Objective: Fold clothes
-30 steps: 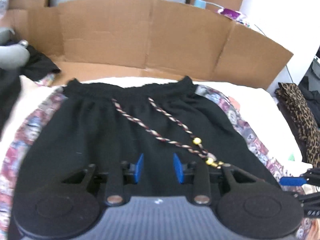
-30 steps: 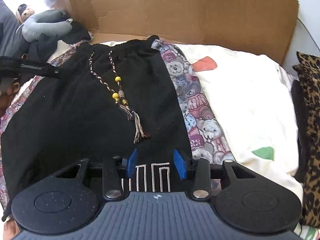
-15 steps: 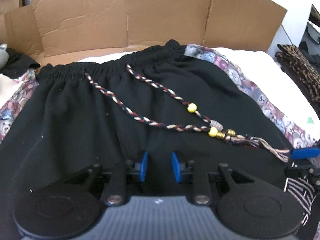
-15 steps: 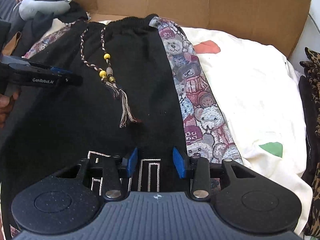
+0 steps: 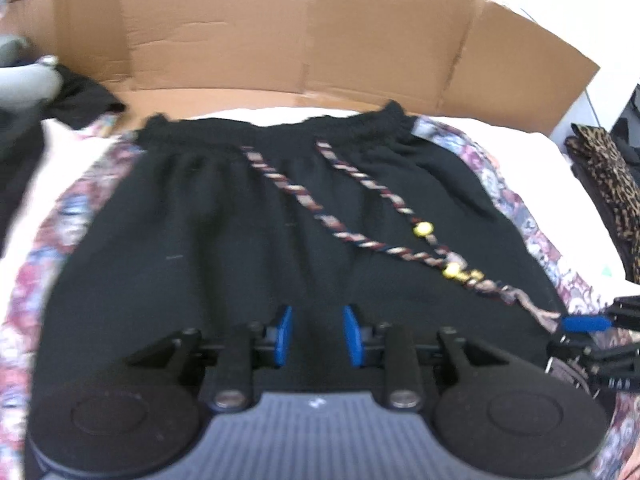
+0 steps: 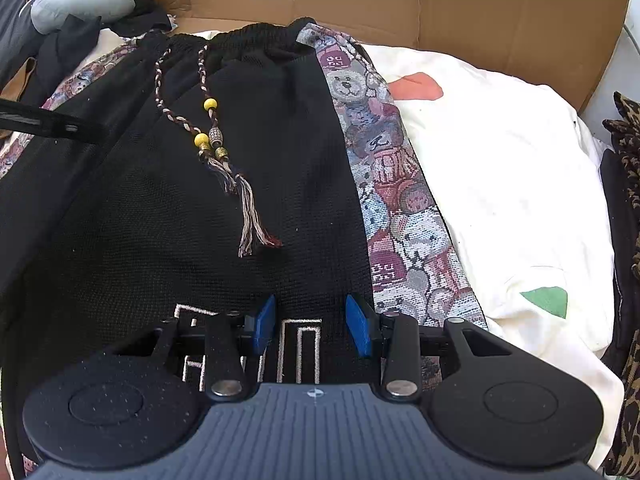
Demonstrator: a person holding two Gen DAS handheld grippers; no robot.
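Nearest me, my right gripper [image 6: 311,326] has its blue pads spread with a clear gap, hanging just over the hem end of the black knit shorts with teddy-bear tapestry side stripes [image 6: 224,208]. White embroidered line-work [image 6: 298,350] on the hem shows between and under the pads, but I can't tell whether the tips touch the cloth; nothing is pinched. My left gripper [image 5: 316,336] is likewise parted, a little narrower, poised over plain black fabric nearer the middle of the garment and holding nothing.

The shorts lie flat on the cream bedsheet [image 6: 500,168], their long axis running straight away from both claws: hem at my fingers, elastic waistband [image 5: 280,128] at the far end. The braided drawstring with yellow beads [image 6: 208,128] trails loose down the front panel, between the two grippers and the waistband.

I judge the right hand sits closer to the hem edge, by the right-hand stripe [image 6: 400,208], so it would take that corner; the left is further inboard and would need to shift outward toward its own stripe [image 5: 52,248].

Beyond the waistband stands the brown cardboard wall [image 5: 320,40].
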